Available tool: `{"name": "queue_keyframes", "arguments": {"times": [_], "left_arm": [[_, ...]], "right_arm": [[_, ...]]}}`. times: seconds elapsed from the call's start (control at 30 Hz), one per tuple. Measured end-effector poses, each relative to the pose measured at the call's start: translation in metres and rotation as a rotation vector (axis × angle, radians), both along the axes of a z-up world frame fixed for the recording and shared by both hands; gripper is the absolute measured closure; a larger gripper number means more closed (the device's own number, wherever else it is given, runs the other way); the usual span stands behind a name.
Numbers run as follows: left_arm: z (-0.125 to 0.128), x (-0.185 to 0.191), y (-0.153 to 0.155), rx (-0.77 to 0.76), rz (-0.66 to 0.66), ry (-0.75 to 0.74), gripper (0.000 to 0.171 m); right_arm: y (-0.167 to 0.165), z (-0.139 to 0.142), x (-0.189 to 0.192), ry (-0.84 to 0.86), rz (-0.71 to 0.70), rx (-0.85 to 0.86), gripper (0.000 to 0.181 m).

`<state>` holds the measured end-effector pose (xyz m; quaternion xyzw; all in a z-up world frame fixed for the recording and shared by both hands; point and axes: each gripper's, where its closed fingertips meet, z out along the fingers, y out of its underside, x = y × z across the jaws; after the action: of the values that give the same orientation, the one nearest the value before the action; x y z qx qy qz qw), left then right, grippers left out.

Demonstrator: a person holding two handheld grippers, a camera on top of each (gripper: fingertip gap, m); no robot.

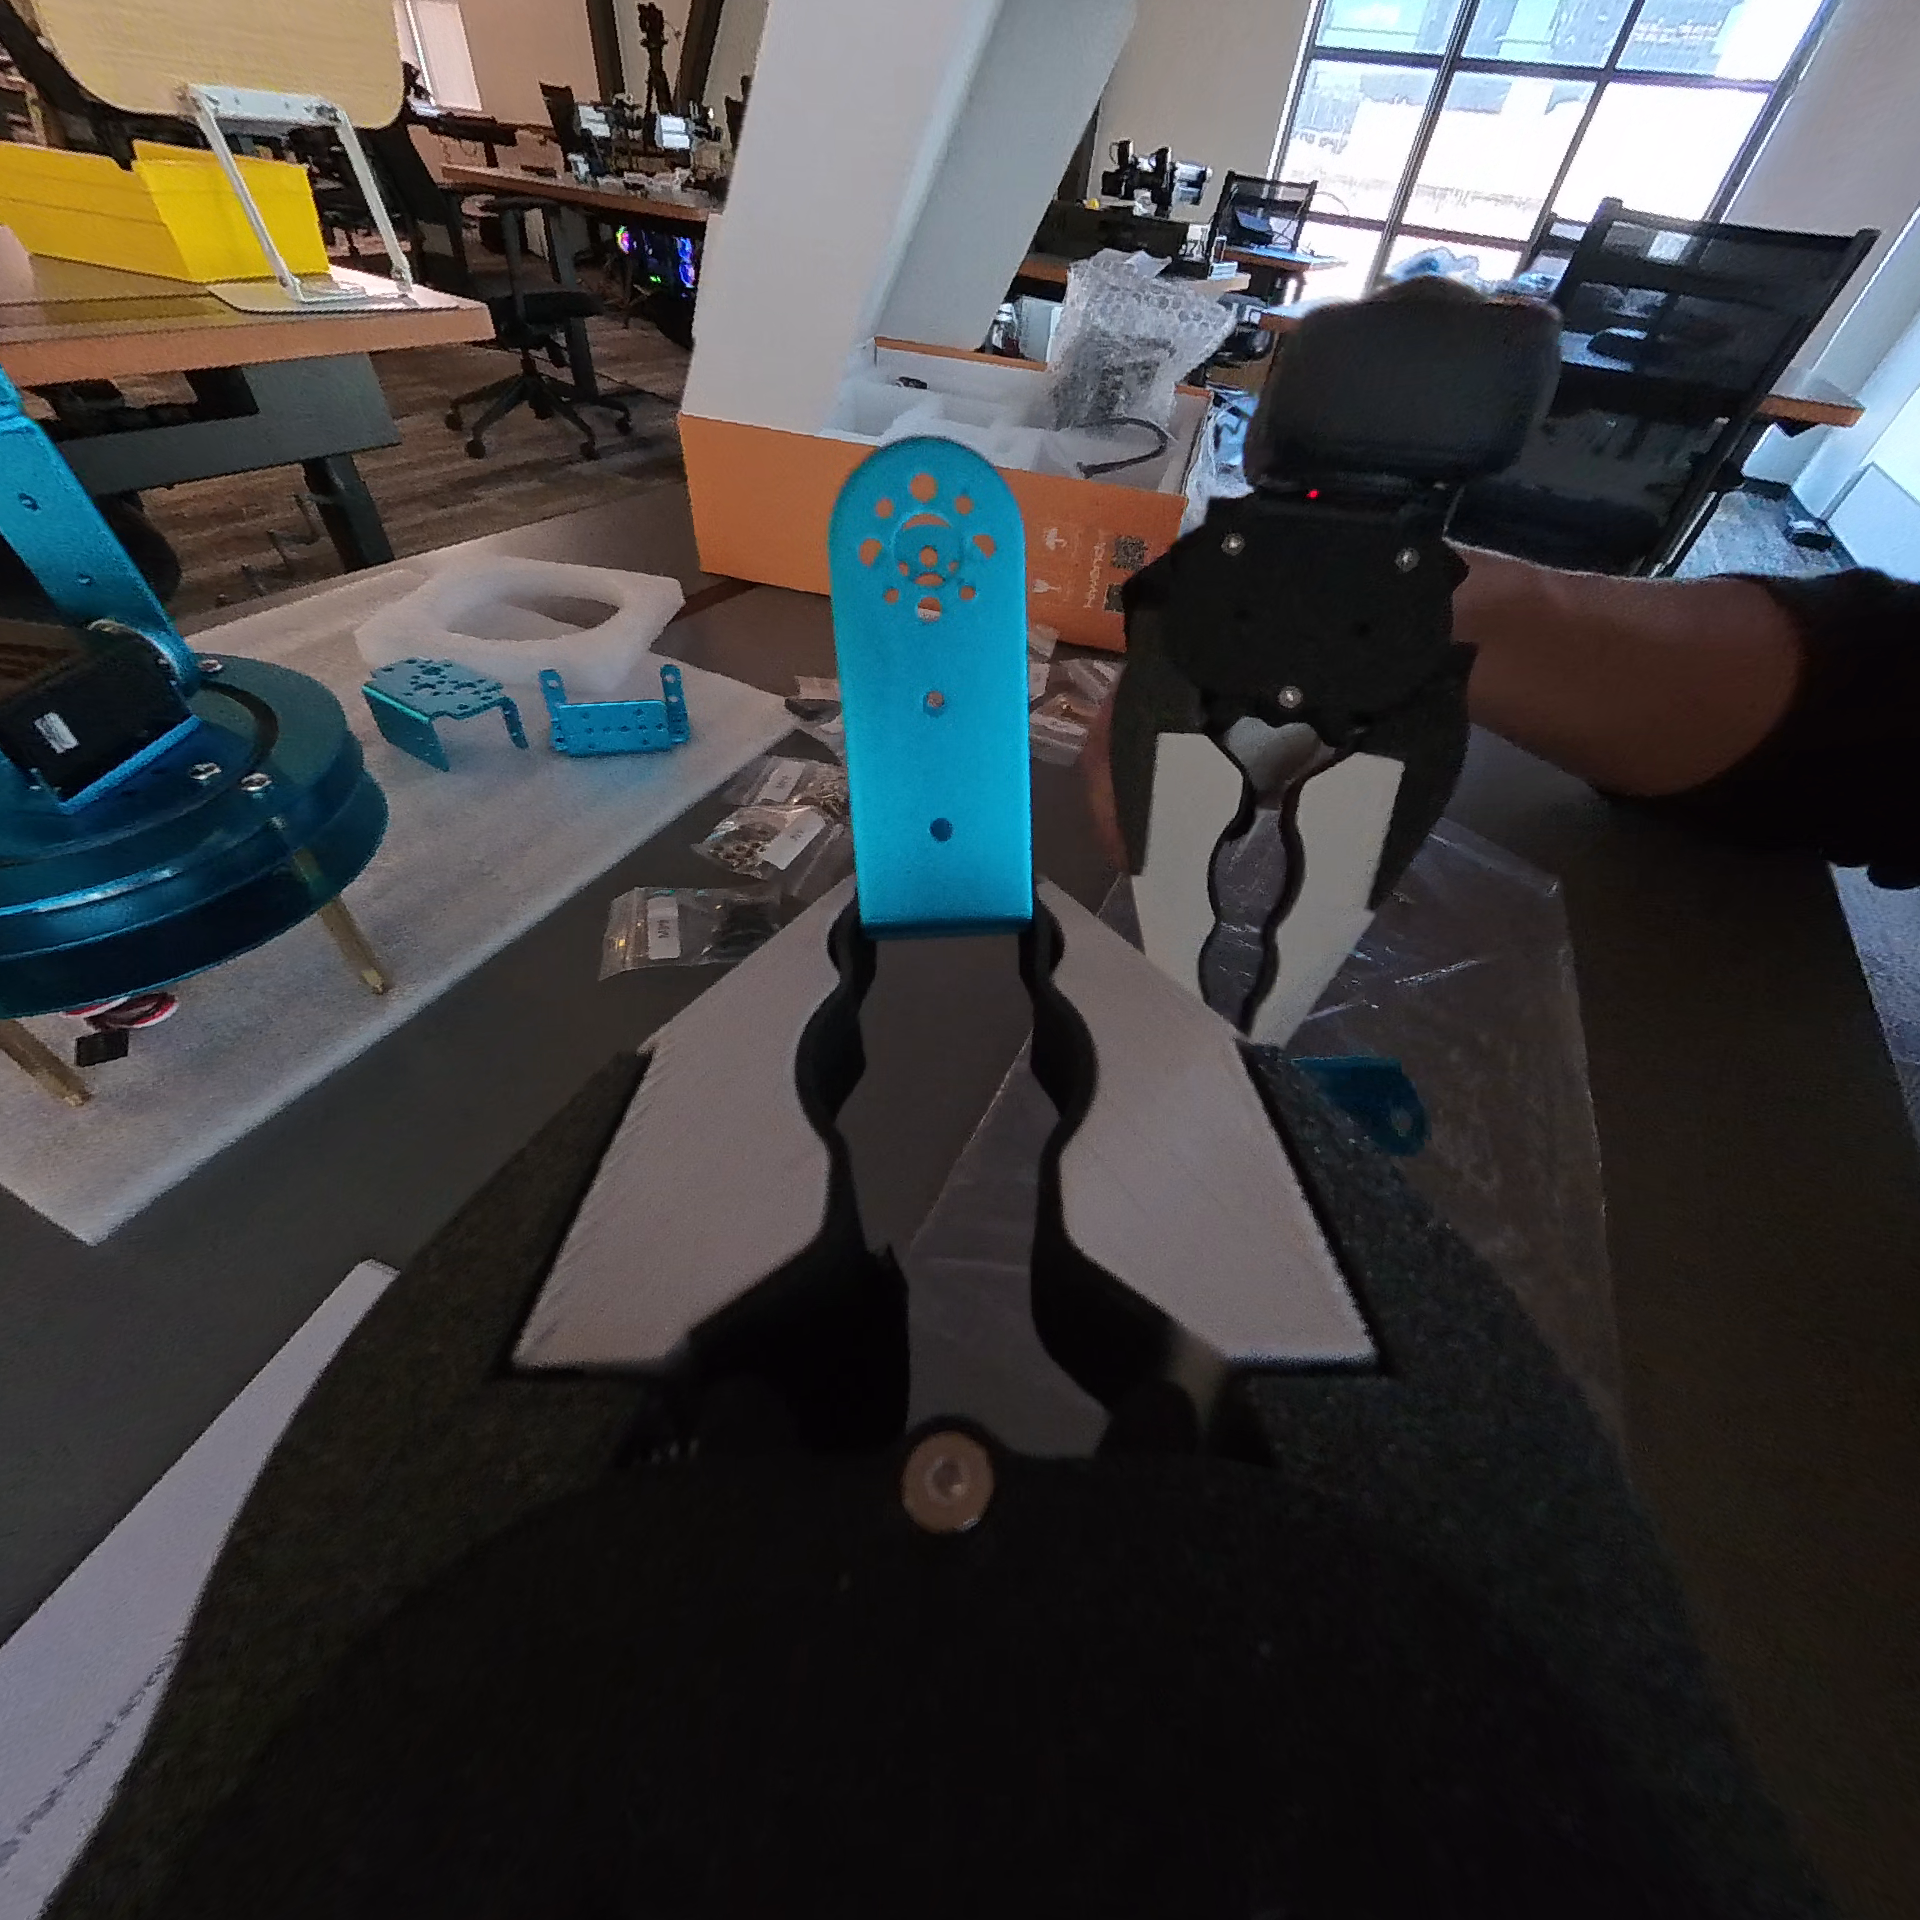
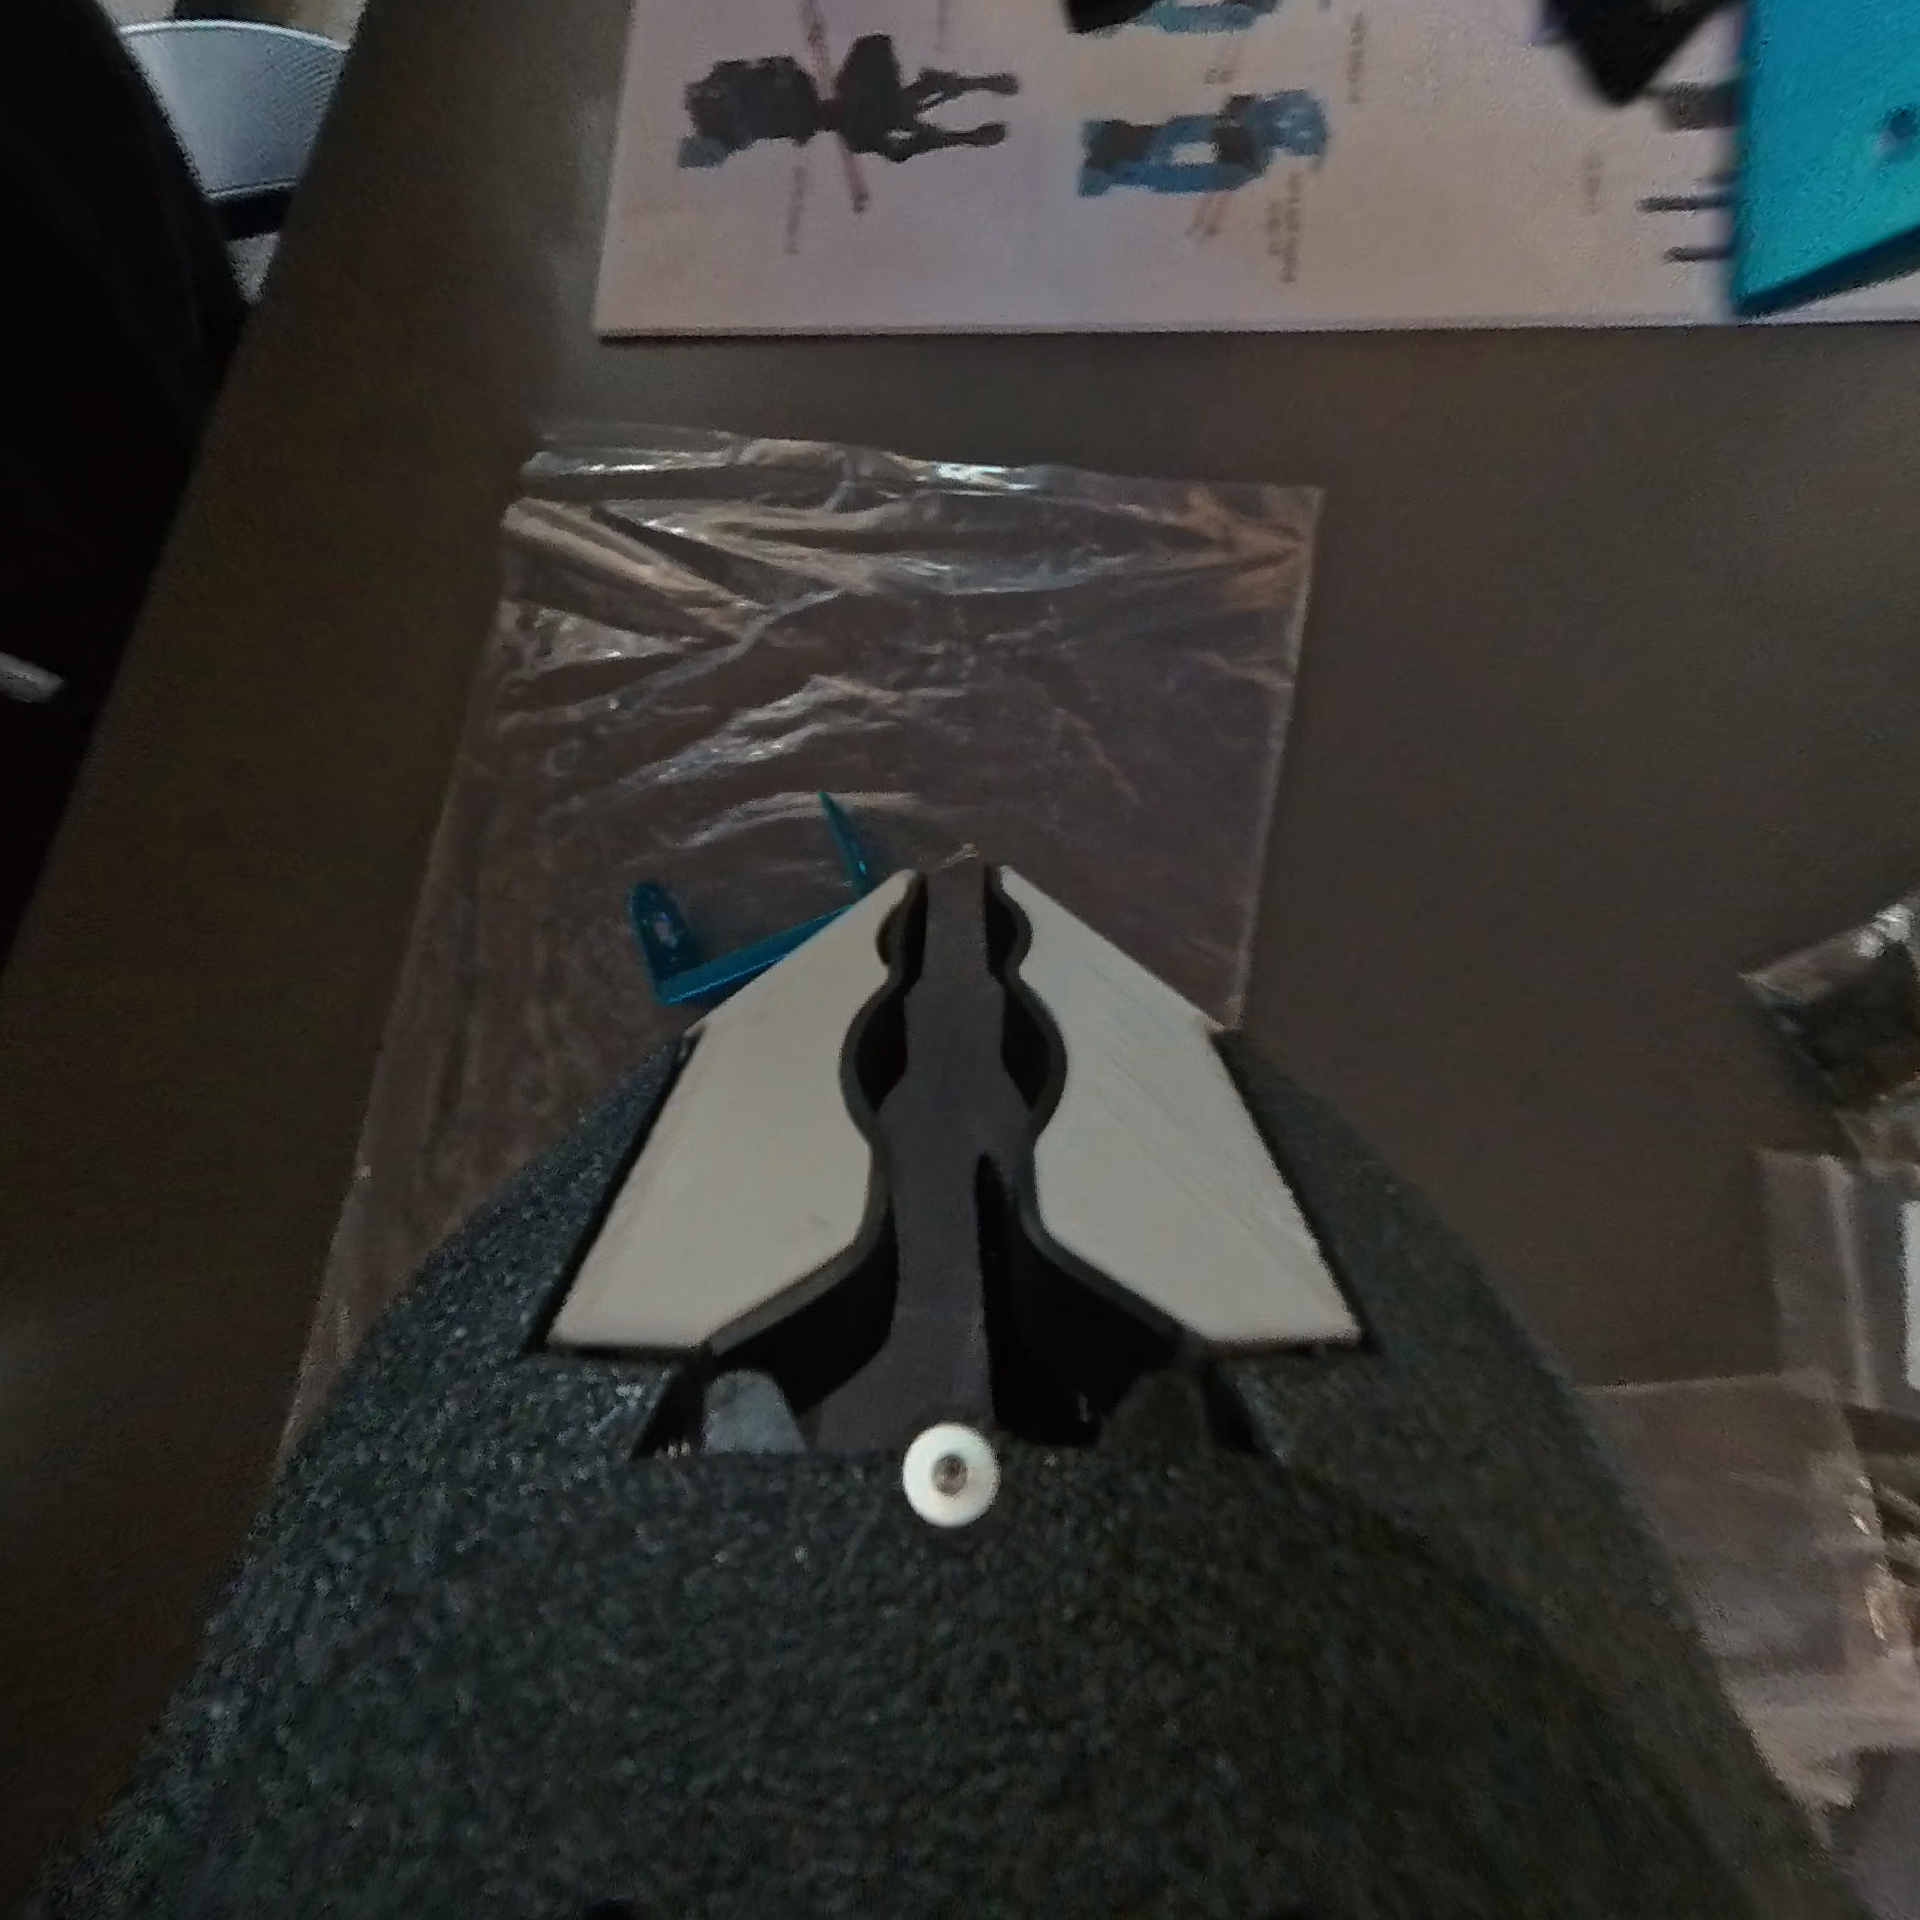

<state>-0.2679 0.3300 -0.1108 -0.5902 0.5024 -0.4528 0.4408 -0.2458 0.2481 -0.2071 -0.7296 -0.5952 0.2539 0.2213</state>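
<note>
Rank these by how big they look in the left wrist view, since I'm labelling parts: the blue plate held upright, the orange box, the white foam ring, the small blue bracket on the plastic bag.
1. Orange box
2. Blue plate, nearer the camera, so unsure against the box
3. White foam ring
4. Small blue bracket, partly hidden
</note>
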Motion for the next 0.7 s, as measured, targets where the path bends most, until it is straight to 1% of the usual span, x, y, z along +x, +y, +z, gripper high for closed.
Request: {"name": "queue_keyframes", "arguments": {"times": [0.03,0.07,0.13,0.2,0.37,0.53,0.63,0.7], "left_arm": [[0.000,0.000,0.001,-0.004,0.001,-0.001,0.145],[-0.001,0.000,0.001,-0.011,-0.004,0.001,0.145],[-0.003,0.000,0.001,-0.018,-0.008,0.006,0.145],[-0.004,0.001,0.000,-0.024,-0.014,0.011,0.145],[-0.006,0.002,-0.001,-0.015,-0.018,0.021,0.145],[-0.006,0.001,-0.002,-0.022,-0.022,0.018,0.145],[-0.007,0.002,-0.003,-0.025,-0.025,0.023,0.145],[-0.008,0.002,-0.003,-0.024,-0.024,0.025,0.145]], "right_arm": [[-0.006,-0.001,0.000,-0.008,0.028,-0.020,0.166],[-0.005,-0.002,0.000,-0.020,0.033,-0.006,0.165],[0.000,0.000,-0.004,-0.007,0.039,0.048,0.168],[0.005,-0.005,-0.006,-0.035,0.042,0.067,0.169],[0.007,-0.010,-0.010,-0.045,0.056,-0.011,0.175],[0.005,-0.011,-0.009,-0.051,0.071,-0.006,0.180],[0.005,-0.012,-0.010,-0.045,0.064,-0.012,0.181],[0.012,-0.009,-0.010,-0.026,0.022,0.008,0.180]]}}
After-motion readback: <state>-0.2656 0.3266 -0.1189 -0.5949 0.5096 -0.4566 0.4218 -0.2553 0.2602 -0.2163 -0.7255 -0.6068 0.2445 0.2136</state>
